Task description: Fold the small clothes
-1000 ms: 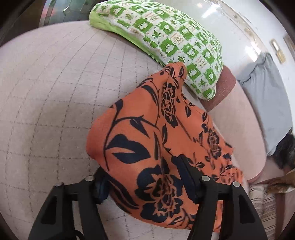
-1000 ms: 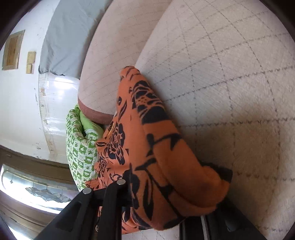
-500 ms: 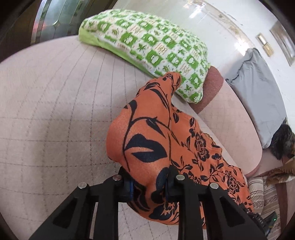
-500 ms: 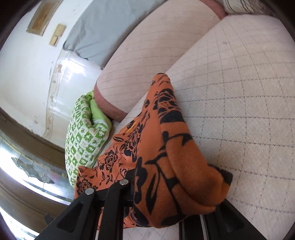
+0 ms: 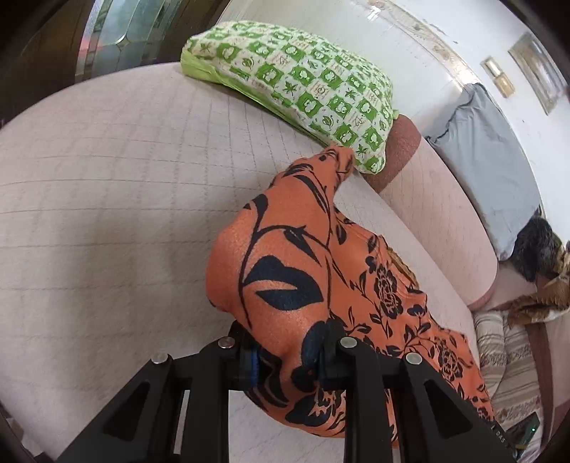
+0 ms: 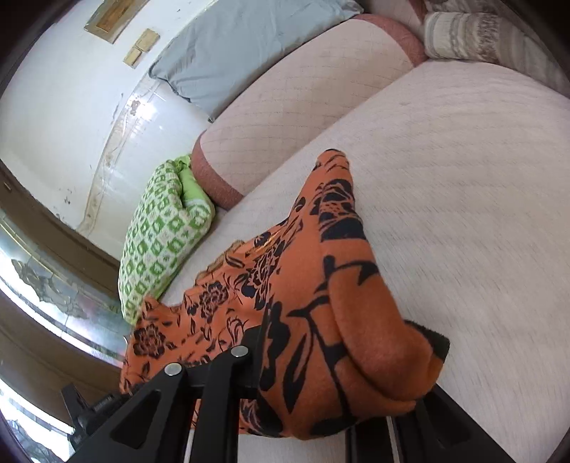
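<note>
**Orange floral garment held up between two grippers over the sofa seat**

Orange cloth with a black flower-and-leaf print fills the middle of both views: a small orange floral garment (image 5: pixel 285 270), bunched and lifted at the near end, trailing away over the pale quilted sofa seat (image 5: pixel 107 185). The left gripper (image 5: pixel 285 352) has its two black fingers pressed in on a thick fold of the fabric, so it is pinching the garment at one near corner. From the other side, the right gripper (image 6: pixel 335 384) has a fat roll of the same cloth (image 6: pixel 320 302) stuffed between its fingers; the left finger presses into the fabric, the right finger is mostly hidden under the roll, and the cloth looks clamped there too.

The far tip of the garment rises to a point just beside the green-and-white checked pillow (image 5: pixel 302 82), which lies at the back edge of the seat against a rust-trimmed bolster (image 5: pixel 399 153). Whether the tip touches the pillow I cannot tell. Behind the bolster a grey-blue cushion (image 5: pixel 491 160) leans on the white wall (image 6: pixel 64 107). A striped cushion (image 6: pixel 473 32) sits at the far end of the sofa in the right wrist view.
</note>
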`<state>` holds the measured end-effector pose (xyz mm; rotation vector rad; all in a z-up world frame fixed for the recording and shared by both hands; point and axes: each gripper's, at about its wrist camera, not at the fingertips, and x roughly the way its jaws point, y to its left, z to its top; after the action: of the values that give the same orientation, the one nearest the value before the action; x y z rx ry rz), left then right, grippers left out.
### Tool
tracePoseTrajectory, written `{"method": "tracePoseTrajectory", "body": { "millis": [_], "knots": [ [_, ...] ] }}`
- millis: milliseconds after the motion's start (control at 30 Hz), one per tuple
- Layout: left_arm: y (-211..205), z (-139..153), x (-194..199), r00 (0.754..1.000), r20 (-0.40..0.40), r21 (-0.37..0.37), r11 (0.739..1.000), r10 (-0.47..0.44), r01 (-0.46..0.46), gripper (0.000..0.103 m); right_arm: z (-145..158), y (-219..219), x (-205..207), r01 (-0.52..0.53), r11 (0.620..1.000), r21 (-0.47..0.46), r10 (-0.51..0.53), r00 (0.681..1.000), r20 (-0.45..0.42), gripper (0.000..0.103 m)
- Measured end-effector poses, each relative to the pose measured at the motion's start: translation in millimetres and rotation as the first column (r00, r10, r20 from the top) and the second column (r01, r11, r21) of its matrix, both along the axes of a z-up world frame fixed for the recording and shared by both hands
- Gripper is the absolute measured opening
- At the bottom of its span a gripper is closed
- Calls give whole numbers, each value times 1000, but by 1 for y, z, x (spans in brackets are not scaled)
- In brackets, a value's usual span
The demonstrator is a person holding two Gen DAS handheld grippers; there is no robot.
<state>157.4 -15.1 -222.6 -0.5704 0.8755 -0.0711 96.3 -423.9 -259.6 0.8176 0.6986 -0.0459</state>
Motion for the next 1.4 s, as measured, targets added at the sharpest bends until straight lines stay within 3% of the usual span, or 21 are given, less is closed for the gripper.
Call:
{"method": "tracePoseTrajectory", "body": {
  "millis": [233, 333, 400, 467, 567, 667, 767, 833, 900, 967, 1067, 1133, 1200, 1233, 1300, 1400],
  "knots": [
    [11, -15, -38, 999, -47, -19, 1000, 3, -4, 24, -7, 1, -33, -12, 1000, 23, 13, 999, -49, 16],
    [20, -22, -31, 998, -62, -63, 998, -3, -1, 28, -14, 5, -41, -51, 998, 34, 54, 994, -97, 17],
    [31, -30, -26, 995, -92, -118, 992, 24, -34, 38, -18, 5, -47, -61, 997, 47, 67, 988, -142, 21],
    [44, -33, -26, 992, -116, -174, 982, 49, -69, 41, -20, 1, -53, -61, 996, 64, 72, 977, -198, 27],
    [61, -21, -27, 993, -86, -213, 972, 81, -98, 43, -15, -13, -67, -75, 994, 84, 94, 964, -249, 31],
    [77, -2, -39, 987, -15, -156, 975, 160, -160, 45, 3, -23, -81, -127, 991, 44, 134, 955, -266, 31],
    [88, 30, -55, 947, 133, 10, 955, 292, -296, 51, 30, -28, -96, -174, 983, -63, 153, 954, -256, 31],
    [83, 45, -61, 932, 221, 69, 949, 287, -309, 56, 49, -28, -100, -176, 977, -124, 146, 964, -221, 31],
    [65, 49, -59, 950, 251, 110, 969, 188, -221, 60, 63, -26, -94, -185, 975, -120, 164, 973, -165, 31],
    [34, 42, -50, 975, 221, 156, 986, 24, -59, 60, 67, -21, -80, -188, 978, -90, 175, 975, -134, 31],
    [-10, 21, -30, 984, 105, 272, 956, -143, 110, 60, 53, -7, -54, -204, 979, -2, 202, 972, -119, 31],
    [-16, 5, -17, 993, 9, 334, 937, -116, 106, 60, 31, 0, -38, -211, 977, 9, 209, 963, -171, 31],
    [-6, -2, -8, 997, -49, 338, 939, -54, 67, 60, -3, 0, -25, -188, 982, -17, 175, 942, -287, 31],
    [0, -1, -5, 998, -62, 325, 945, -29, 48, 60, -19, -4, -20, -194, 981, -16, 179, 933, -313, 25],
    [11, -1, 1, 997, -79, 253, 967, -13, 32, 62, -15, -9, -15, -190, 982, -18, 176, 940, -291, 25],
    [10, 0, 7, 996, -87, 248, 969, -1, 23, 63, 1, -7, 7, -200, 974, -106, 162, 943, -290, 28]
  ]
}}
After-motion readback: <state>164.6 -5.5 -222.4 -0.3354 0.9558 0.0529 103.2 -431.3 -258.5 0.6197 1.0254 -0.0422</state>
